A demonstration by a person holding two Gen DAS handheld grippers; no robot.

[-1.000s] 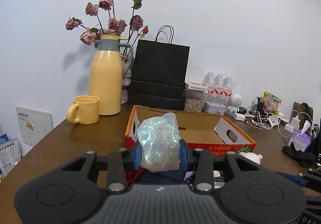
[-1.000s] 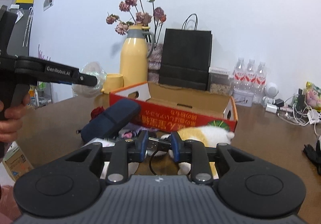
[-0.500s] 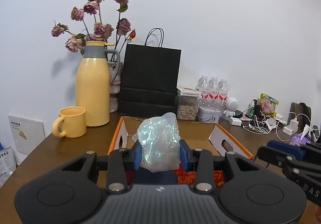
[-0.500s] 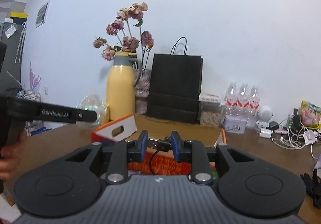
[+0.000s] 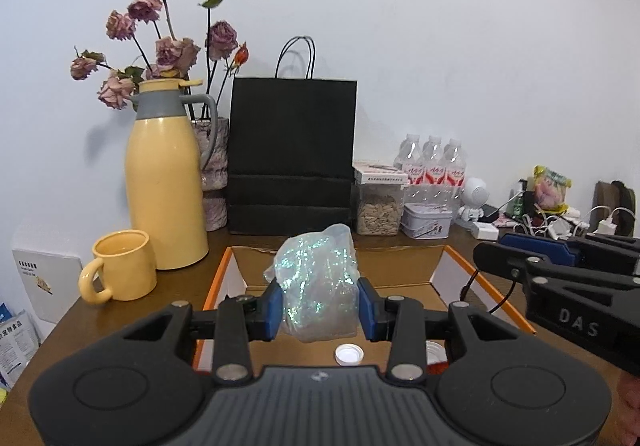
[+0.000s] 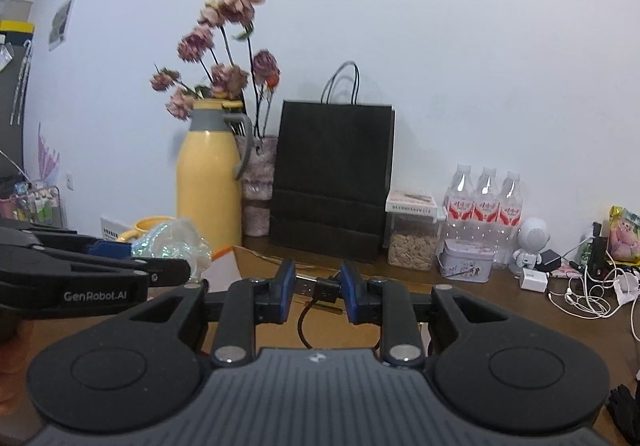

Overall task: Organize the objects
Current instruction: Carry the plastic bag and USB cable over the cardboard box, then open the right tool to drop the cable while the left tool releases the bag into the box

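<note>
Carrying two loads over the cardboard box (image 5: 440,274) at once — mid-transfer, by the look of it, with neither item released yet. Clamping the iridescent plastic bag (image 5: 318,282) between the blue pads of the left gripper (image 5: 319,308), held above the box's open mouth, a white bottle cap (image 5: 349,355) lying inside below. Pinching the black USB cable (image 6: 320,288) by its plug in the right gripper (image 6: 319,288), cord hanging down over the box. Next, probably: lowering each load inside the walls and opening the jaws — the limp bag possibly clinging to a pad. Reading "GenRobot.AI" on the left tool, "DAS" on the right; bottle labels too small to read.
</note>
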